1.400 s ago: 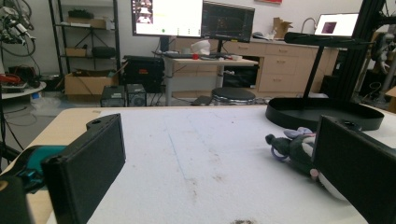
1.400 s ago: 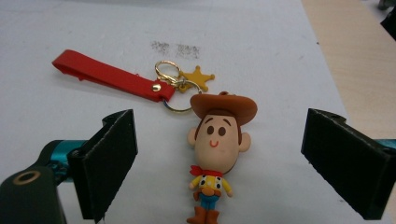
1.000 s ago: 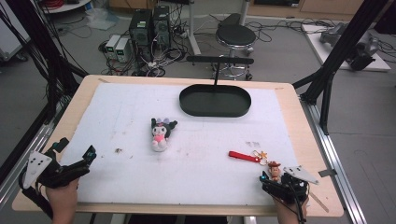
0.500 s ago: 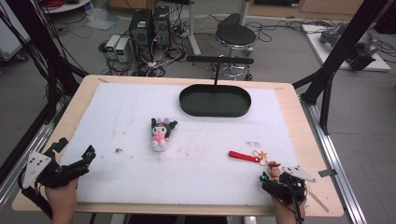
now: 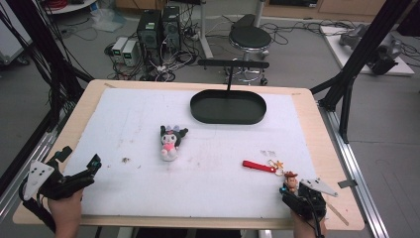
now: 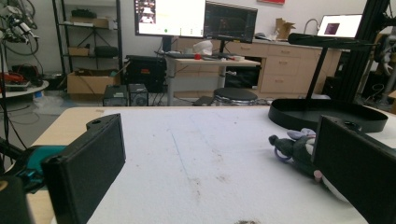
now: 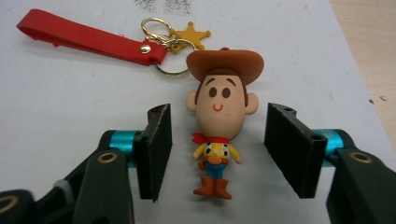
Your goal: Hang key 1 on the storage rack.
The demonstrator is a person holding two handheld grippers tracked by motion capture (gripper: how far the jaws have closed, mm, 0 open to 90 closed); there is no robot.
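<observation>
Closing in over the last moment, the right claw (image 7: 217, 149) is narrowing its jaws around the cowboy figurine keychain (image 7: 220, 123), while both hands are staying where they were a second ago. Its pads (image 7: 156, 144) are standing apart from the figurine on both sides, not pressing it yet. Lying face up on the white mat (image 5: 208, 163) near the desk (image 5: 322, 129) front right corner, the figurine is sitting between the jaws, hat pointing away from the claw. Its red strap (image 7: 88, 39) and gold star charm (image 7: 189, 35) are trailing beyond the hat. At the front left, the left claw (image 5: 79, 171) is resting wide and empty, with the plush doll (image 5: 170, 141) and black oval tray (image 5: 228, 106) well apart from it.
</observation>
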